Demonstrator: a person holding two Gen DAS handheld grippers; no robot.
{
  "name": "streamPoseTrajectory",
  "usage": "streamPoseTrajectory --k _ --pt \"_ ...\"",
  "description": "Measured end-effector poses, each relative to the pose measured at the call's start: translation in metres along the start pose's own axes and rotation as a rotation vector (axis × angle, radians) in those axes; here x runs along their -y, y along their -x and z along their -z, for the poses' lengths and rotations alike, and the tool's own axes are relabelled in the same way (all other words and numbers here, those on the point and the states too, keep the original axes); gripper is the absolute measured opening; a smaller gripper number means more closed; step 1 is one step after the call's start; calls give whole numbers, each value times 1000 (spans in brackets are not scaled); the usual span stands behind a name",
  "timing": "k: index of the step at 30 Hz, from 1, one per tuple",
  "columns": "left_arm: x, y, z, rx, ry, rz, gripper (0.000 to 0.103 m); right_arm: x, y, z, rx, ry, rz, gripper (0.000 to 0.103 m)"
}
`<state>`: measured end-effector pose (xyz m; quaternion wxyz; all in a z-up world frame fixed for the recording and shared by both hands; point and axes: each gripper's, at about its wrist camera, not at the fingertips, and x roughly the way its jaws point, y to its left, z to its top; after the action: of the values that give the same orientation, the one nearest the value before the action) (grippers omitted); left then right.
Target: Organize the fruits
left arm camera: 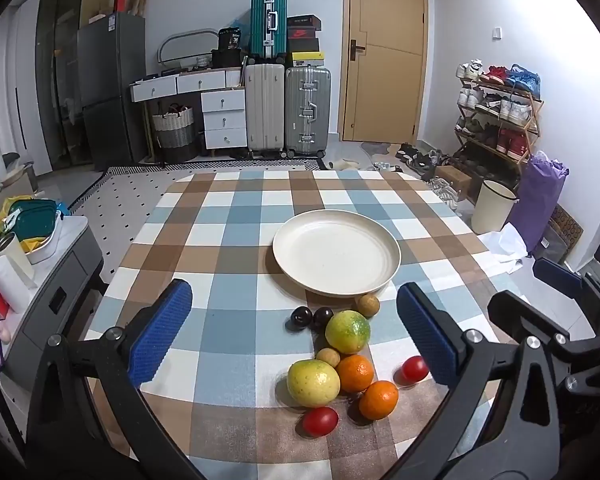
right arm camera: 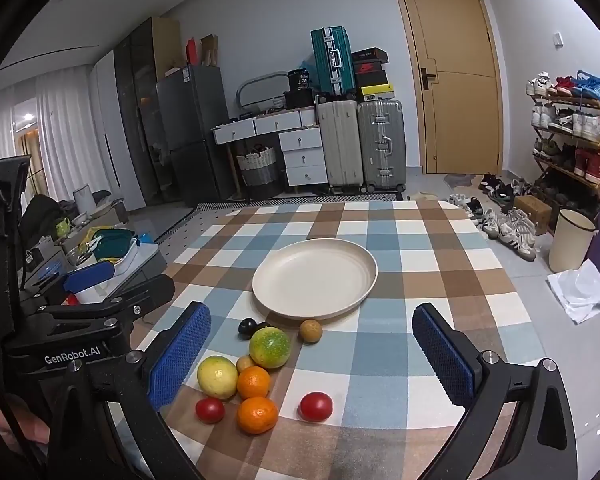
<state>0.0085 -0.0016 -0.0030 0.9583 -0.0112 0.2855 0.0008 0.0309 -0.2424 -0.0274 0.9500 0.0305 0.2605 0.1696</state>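
Checked table (left arm camera: 228, 216), plate (left arm camera: 336, 254) bare. Both claws, left claw (left arm camera: 292, 336) and right claw (right arm camera: 312, 354), gape wide, empty. Tomato (right arm camera: 316, 407) probably soft; pinch its middle lightly.

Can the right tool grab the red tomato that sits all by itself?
Probably yes. The right tool is open and holds nothing, and the lone tomato lies between its fingers' line of approach, apart from the other fruit.

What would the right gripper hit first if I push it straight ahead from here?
Probably the cream plate: the open right gripper points over the checkered table toward it. The small brown fruit sits just before the rim, so depth decides which comes first.
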Motion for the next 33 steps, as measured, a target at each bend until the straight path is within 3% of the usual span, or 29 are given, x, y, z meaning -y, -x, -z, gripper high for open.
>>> streamPoseTrajectory --k 33 --pt "9 15 3 -1 -8 17 103 -1 2 4 0 1 1 103"
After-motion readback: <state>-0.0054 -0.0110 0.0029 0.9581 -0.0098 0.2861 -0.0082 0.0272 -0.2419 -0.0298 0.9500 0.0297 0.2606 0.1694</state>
